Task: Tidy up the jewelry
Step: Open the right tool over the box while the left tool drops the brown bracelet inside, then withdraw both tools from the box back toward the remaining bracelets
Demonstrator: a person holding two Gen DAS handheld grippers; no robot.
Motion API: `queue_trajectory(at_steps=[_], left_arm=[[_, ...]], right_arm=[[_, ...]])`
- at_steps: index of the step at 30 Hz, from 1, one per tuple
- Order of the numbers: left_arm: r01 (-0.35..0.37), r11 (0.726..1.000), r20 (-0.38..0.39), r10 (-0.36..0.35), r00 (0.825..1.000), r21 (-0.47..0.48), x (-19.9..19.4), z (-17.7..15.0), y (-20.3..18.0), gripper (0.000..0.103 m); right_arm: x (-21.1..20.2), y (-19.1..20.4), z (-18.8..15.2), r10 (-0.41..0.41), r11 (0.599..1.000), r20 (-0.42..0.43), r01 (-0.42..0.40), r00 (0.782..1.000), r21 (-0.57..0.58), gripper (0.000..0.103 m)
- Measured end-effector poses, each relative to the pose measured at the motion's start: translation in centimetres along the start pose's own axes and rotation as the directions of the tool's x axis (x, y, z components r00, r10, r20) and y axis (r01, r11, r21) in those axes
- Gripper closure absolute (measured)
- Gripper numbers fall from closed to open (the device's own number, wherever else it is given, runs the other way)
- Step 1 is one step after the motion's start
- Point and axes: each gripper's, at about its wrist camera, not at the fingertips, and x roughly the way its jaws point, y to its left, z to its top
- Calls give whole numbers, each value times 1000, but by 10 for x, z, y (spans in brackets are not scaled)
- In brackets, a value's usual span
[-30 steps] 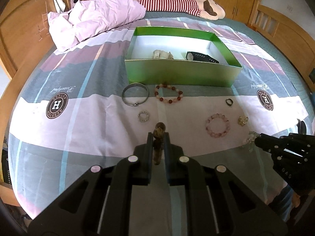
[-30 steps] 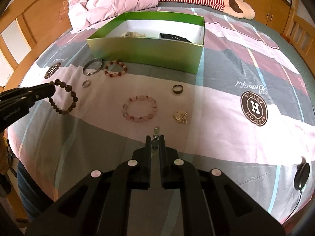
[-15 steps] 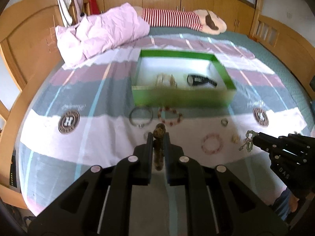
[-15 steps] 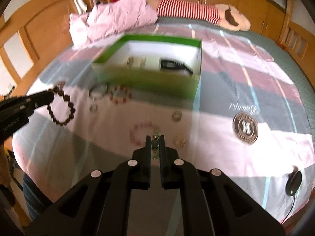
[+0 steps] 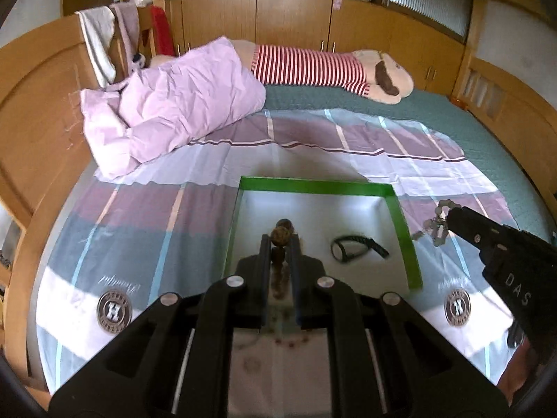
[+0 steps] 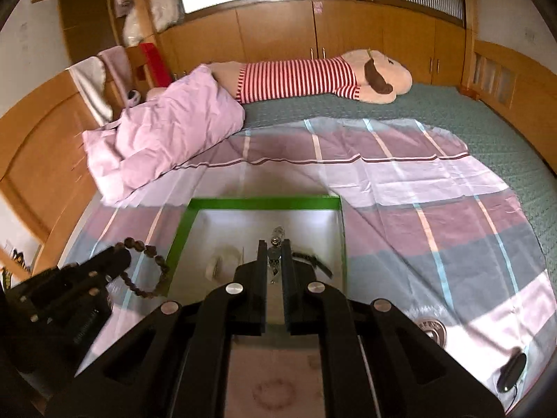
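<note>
My left gripper is shut on a brown bead bracelet and hovers over the near left part of the open green box. In the right wrist view that bracelet hangs as a loop from the left gripper, just outside the box's left wall. My right gripper is shut on a small silvery chain piece above the box. From the left wrist view the chain dangles by the box's right wall. A black watch and a pale bracelet lie inside.
A pink duvet and a striped plush toy lie at the far end of the bed. A wooden headboard curves along the left. A pink bead bracelet lies on the sheet under my right gripper, and a black round object at the right edge.
Both grippers have risen and moved forward from above the loose jewelry to over the green box, each still carrying its piece. The box contents have not moved.
</note>
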Motion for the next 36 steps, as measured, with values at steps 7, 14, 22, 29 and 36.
queue_trajectory(at_steps=[7,14,22,29,36], left_arm=[[-29,999,-119,24,993,-41,91,1,7,92],[-20,997,-205,5,979,-71,140,-27,10,91],[-25,999,-149,19,989,-45,111,-31,10,60],[-34,999,-83,33,996,-17,35,-70,11,49],[12,998,-162,-21,987,-57,2,-174,27,47]], right_arm=[[89,-4,-19,-67,997,-138,71,988,29,95],[142,-11,-51,-114,993,-249,116,962,-10,95],[94,-27,-47,-76,996,-161,82,984,36,56],[18,-38,-85,-29,998,-109,35,994,51,49],[7,-32,-187,31,999,-242,-36,970,-19,53]])
